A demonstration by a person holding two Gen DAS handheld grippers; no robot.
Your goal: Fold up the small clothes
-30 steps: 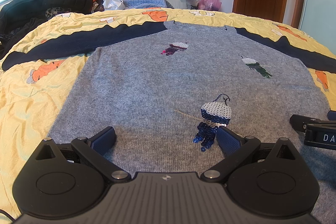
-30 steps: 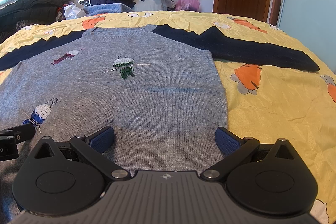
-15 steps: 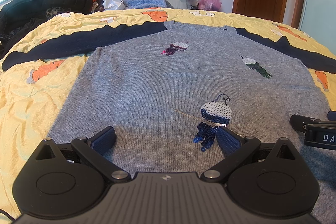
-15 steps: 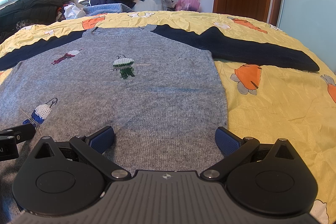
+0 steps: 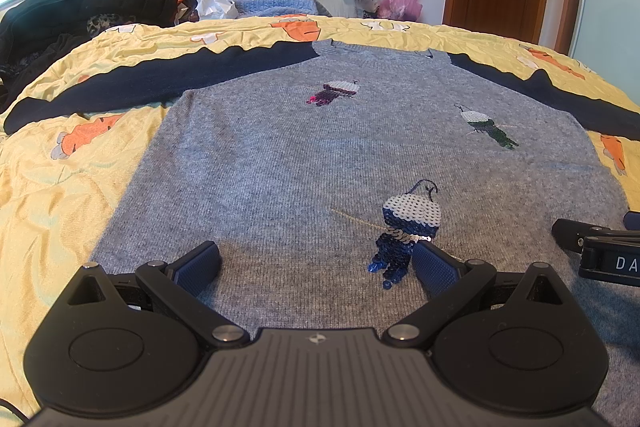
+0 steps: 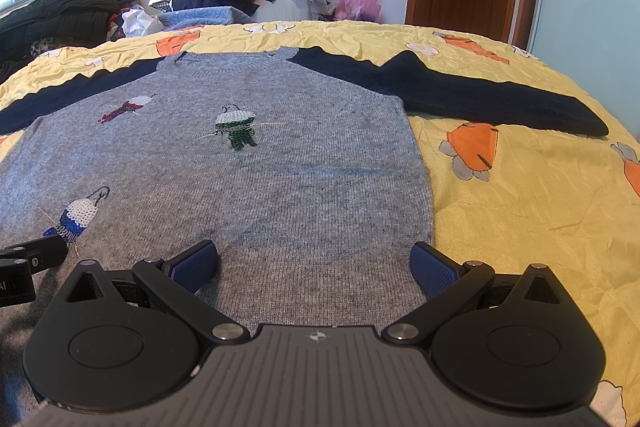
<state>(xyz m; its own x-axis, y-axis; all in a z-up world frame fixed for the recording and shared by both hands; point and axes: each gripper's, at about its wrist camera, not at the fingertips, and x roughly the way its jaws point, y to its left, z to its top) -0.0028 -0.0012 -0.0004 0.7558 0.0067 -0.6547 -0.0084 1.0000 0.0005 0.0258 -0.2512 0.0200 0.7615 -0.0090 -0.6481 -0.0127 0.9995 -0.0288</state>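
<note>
your left tool (image 5: 316, 263) and right tool (image 6: 314, 263) hover released, fingers spread wide over the hem of the grey sweater (image 5: 340, 155), which lies flat on the bed (image 6: 520, 187), sleeves out, so each can likely pinch a bottom corner.
</note>
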